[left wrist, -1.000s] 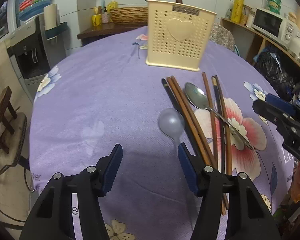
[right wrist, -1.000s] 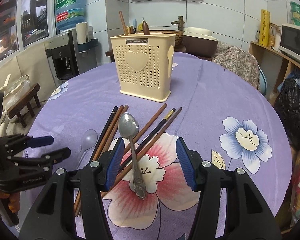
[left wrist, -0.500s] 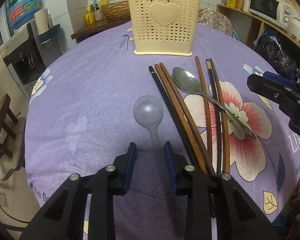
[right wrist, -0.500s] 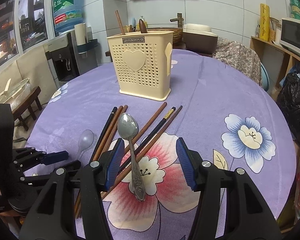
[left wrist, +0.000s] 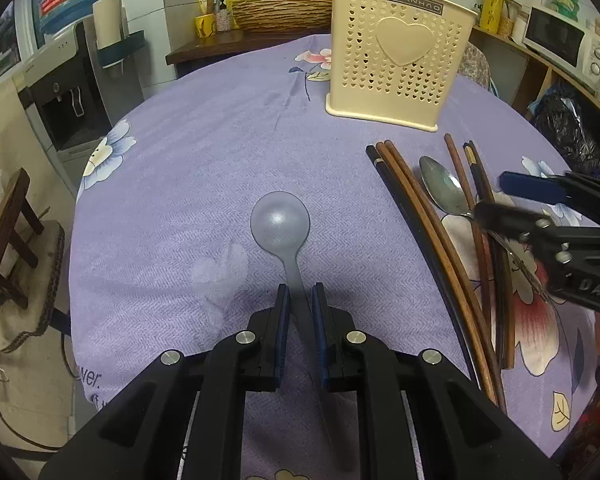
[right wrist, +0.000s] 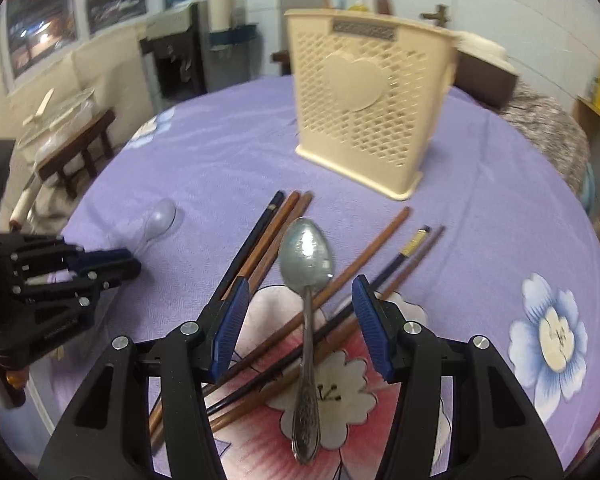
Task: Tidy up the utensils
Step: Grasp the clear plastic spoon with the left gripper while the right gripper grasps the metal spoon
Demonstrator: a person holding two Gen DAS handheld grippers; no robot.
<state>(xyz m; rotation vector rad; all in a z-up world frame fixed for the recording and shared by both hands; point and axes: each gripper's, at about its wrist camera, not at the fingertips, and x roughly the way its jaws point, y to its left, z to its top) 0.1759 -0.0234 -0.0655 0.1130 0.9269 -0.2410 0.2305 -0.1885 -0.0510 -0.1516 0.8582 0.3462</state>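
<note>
Left wrist view: the left hand-held gripper [left wrist: 299,294] has just closed, pinching the translucent plastic spoon's [left wrist: 281,226] handle on the desk [left wrist: 204,168]. The cream utensil holder [left wrist: 396,56] shows two handle tips above its rim.

Right wrist view: the right hand-held gripper [right wrist: 300,300] is spread around the metal spoon [right wrist: 307,258] lying across the chopsticks [right wrist: 268,236].

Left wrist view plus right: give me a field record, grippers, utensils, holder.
left gripper: shut on clear plastic spoon handle, jaws just closed
right gripper: open, over metal spoon
metal spoon: lying across chopsticks
holder: cream, upright on purple tablecloth, utensils already poking out
</note>
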